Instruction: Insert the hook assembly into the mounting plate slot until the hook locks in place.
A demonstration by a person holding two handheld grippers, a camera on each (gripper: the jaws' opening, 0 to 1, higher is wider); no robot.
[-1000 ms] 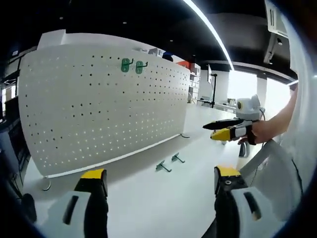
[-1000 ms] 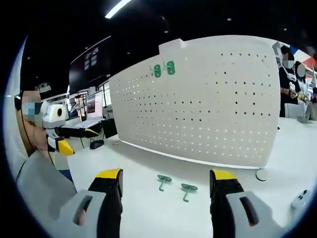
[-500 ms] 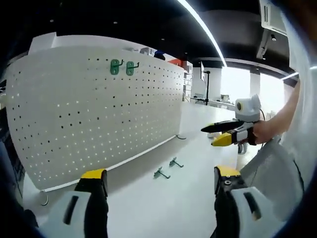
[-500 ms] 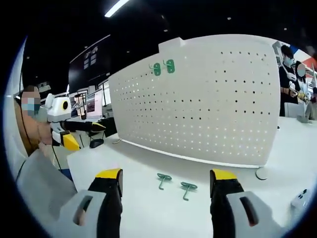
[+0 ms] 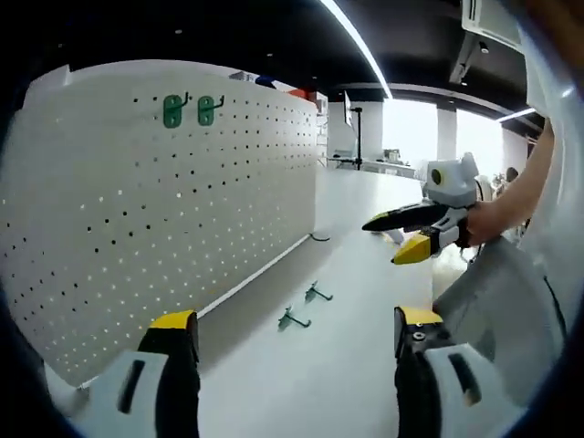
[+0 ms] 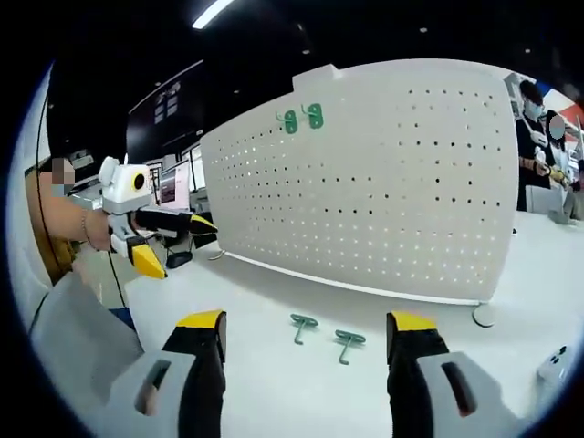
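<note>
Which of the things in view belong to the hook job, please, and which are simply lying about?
For the job:
two loose green metal hooks
white perforated pegboard panel
left tool, right tool

Lying about:
two green hooks already hung
white tabletop

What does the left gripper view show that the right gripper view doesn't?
Left gripper view: bright windows at the room's far end, and the hand-held right gripper, jaws apart. Right gripper view: people standing past the board's edge, and the hand-held left gripper, jaws apart. Shared: the white perforated mounting board, two green plastic hooks hung near its top, and two more green hooks lying on the white table.
</note>
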